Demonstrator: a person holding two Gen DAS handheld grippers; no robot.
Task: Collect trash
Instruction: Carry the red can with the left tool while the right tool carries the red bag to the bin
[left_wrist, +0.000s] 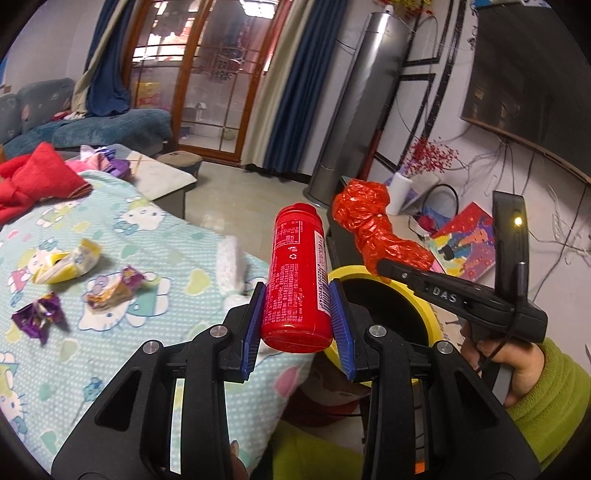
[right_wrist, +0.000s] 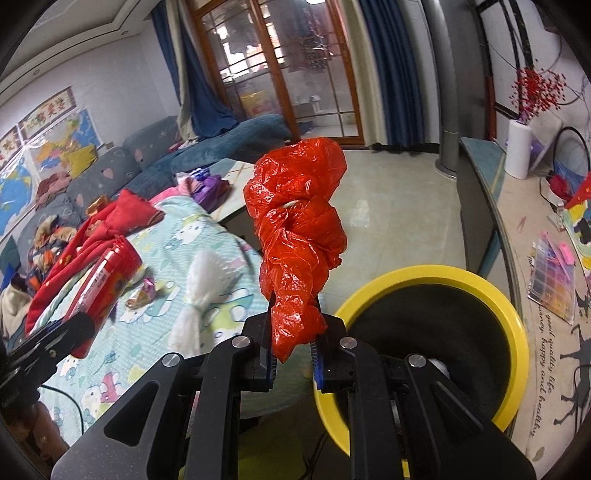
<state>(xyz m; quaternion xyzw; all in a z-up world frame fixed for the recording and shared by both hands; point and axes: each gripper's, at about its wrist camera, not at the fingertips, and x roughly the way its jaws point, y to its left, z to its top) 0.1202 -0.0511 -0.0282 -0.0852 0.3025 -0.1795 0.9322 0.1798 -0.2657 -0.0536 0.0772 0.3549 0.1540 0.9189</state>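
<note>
Left gripper (left_wrist: 297, 317): pinching red bottle (left_wrist: 297, 280), frame centre. Right gripper (right_wrist: 293, 345): clamped on crumpled red plastic bag (right_wrist: 297, 236), left of yellow-rimmed bin (right_wrist: 436, 332). Wrappers (left_wrist: 110, 291) on patterned sheet (left_wrist: 122, 229), left.

1. My left gripper (left_wrist: 297, 314) clamps the bottle (left_wrist: 297, 280) over the table's edge.
2. The bin (right_wrist: 515, 339) sits right of the table (left_wrist: 110, 332).
3. Wrappers (left_wrist: 110, 288) lie on the table, left of the bottle.
</note>
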